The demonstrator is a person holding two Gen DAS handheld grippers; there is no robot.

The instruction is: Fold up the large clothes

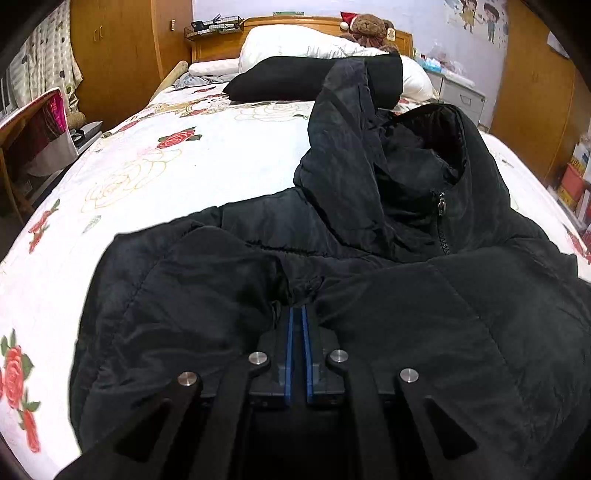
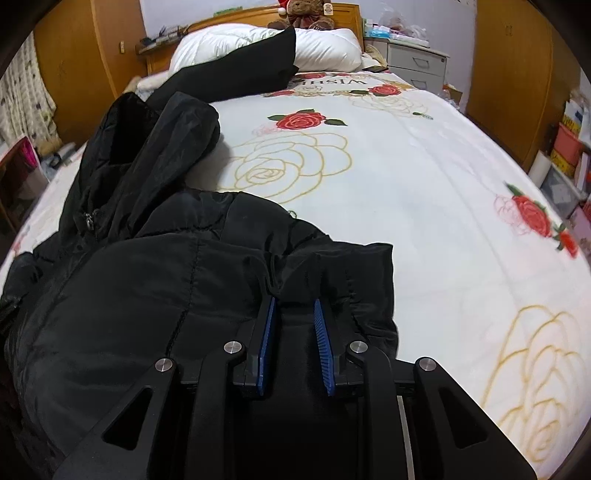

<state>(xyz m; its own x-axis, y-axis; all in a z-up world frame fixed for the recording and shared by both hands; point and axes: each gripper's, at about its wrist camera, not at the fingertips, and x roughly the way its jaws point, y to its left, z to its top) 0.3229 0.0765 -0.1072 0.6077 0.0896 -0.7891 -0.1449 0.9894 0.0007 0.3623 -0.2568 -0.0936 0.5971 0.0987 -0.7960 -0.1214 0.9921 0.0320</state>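
A large black padded jacket (image 1: 388, 229) lies on the bed, zipper (image 1: 441, 206) up, collar away from me. It also shows in the right wrist view (image 2: 155, 258). One sleeve (image 1: 354, 88) stretches toward the pillows. My left gripper (image 1: 298, 310) is shut on a bunched fold of the jacket near its lower part. My right gripper (image 2: 295, 295) has its blue pads (image 2: 320, 325) a little apart, with jacket fabric pinched at the tips near the jacket's right edge; its fingertips are buried in the cloth.
The bed has a white rose-print cover (image 2: 406, 184). White pillows (image 2: 266, 48) and a teddy bear (image 2: 306, 14) sit at the headboard. A bedside cabinet (image 2: 413, 62) and wooden wardrobes (image 2: 509, 74) stand at the right, a desk (image 1: 29, 140) at the left.
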